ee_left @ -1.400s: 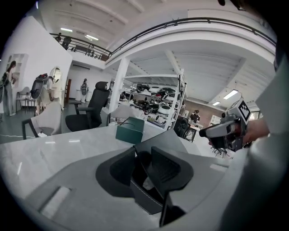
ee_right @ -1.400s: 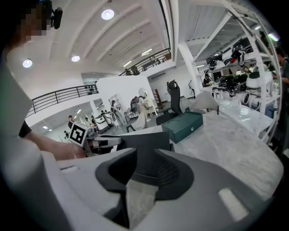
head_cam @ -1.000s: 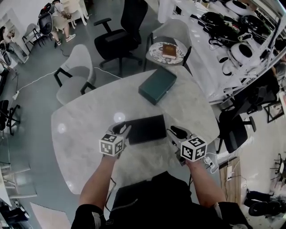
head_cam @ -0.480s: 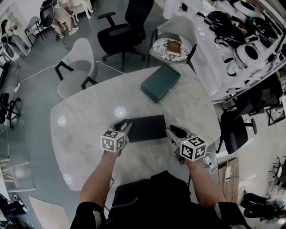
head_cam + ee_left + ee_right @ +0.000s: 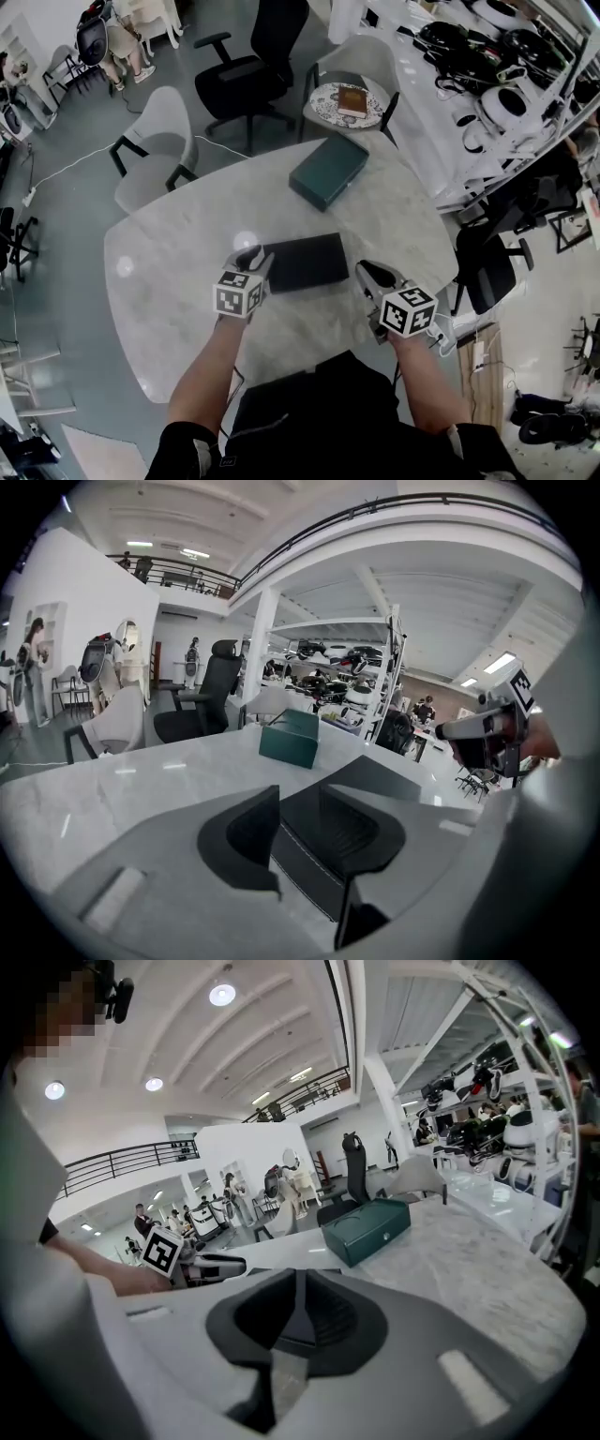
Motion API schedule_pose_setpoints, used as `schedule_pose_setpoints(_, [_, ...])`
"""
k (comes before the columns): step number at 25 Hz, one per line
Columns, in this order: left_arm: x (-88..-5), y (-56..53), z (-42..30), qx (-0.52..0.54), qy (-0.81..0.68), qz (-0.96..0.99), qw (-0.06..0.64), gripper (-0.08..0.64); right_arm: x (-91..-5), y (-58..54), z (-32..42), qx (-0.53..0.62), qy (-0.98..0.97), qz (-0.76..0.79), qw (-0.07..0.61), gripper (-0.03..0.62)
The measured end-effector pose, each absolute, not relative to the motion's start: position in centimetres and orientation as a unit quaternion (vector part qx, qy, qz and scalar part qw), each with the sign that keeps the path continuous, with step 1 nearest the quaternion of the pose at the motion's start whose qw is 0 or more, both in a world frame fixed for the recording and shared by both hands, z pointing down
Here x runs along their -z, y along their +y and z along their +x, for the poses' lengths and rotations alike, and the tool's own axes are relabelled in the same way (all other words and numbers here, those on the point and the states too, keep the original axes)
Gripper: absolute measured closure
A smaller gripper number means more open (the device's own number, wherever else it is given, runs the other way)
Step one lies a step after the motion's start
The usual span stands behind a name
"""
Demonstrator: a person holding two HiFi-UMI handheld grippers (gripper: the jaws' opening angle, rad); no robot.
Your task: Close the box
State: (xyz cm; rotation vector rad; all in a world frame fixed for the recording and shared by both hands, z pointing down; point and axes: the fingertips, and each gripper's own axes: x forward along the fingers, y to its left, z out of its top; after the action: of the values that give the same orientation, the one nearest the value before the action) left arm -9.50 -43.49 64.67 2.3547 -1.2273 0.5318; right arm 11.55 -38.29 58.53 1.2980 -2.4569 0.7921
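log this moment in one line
black box: closed | left claw: open, box corner between | right claw: just been closing, nothing between, off box

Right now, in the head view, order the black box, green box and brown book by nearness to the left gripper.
1. Black box, just beside the left gripper.
2. Green box, farther out on the table.
3. Brown book, beyond the table's far edge.

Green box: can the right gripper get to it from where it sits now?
Probably yes. Bare table lies between the right gripper and the green box; the black box sits off to its left, out of the way. Its jaws have just been closing on nothing, so they would need to reopen.
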Motion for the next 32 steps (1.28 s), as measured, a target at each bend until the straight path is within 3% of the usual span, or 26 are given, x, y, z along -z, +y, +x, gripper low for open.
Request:
schedule_pose_setpoints(6, [-59.6,-41.1,-8.7,-0.157,-0.424,0.873,0.183,0.439,-54.6,-35.8,11.5,-0.241,-0.841,0.471,0.111,0.589])
schedule_pose_setpoints(18, [-51.7,-34.6,-2.7,-0.14,-0.394,0.902,0.105,0.451,-49.6,-31.7,15.9,-0.182,-0.876,0.438,0.089,0.589])
schedule_pose_setpoints(26, [-48.1,-28.7,6.1,-0.127,-0.429,0.889,0.099,0.492,-48.7,-26.5,25.2,-0.16,-0.894,0.409,0.085,0.589])
schedule_pose_setpoints(32, [-46.3,-23.2,10.2,-0.09,-0.492,0.86,0.103,0.52,-47.6,-23.4,30.3,-0.173,-0.899,0.399,0.043,0.59])
